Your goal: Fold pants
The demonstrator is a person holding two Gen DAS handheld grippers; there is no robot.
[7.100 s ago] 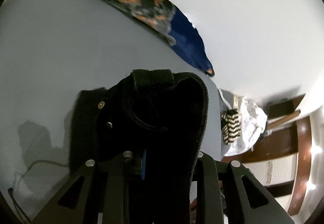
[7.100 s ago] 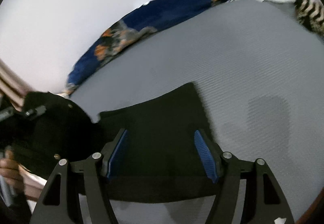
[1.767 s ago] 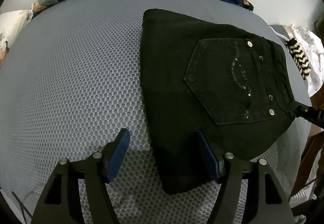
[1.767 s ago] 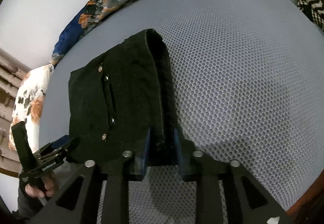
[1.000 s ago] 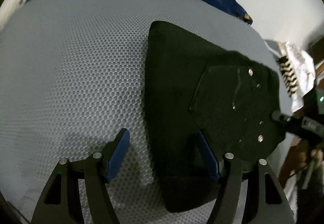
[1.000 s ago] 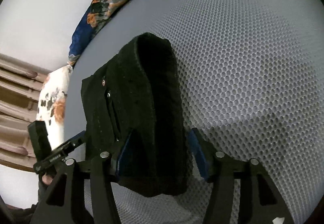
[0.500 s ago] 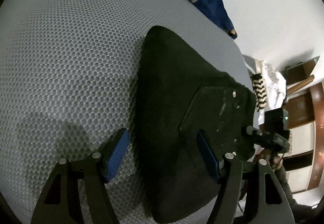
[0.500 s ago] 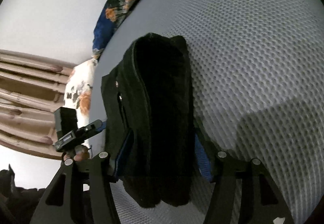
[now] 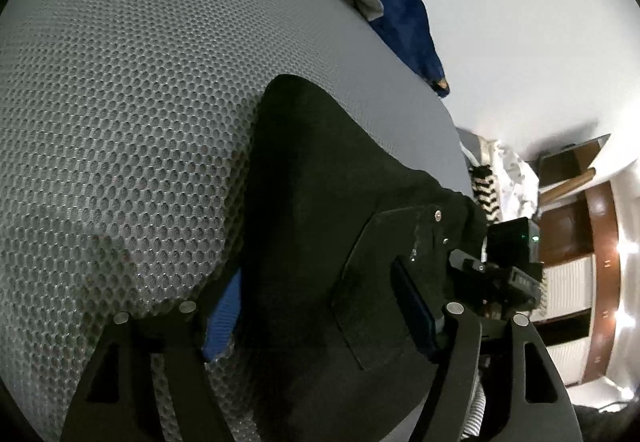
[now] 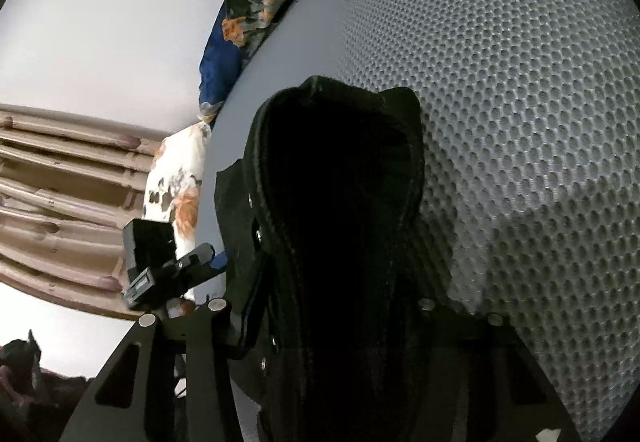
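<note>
The black pants lie folded into a thick bundle on the grey mesh bed surface. My left gripper straddles the bundle's near end. Its jaws are closing, the left blue pad at the fold's edge and the right pad over the studded back pocket. In the right wrist view the pants bulge up between the fingers of my right gripper. Its jaws are closing and the cloth fills the gap and hides both pads. Each view also shows the other gripper at the bundle's far side.
A blue floral cloth lies along the bed's far edge by the white wall. A white floral pillow and a ribbed brown curtain sit off one side. A striped cloth and wooden furniture stand at the other.
Both grippers have tilted down and moved in on the folded pants. The right jaws have narrowed until the cloth fills them. The left jaws have narrowed slightly.
</note>
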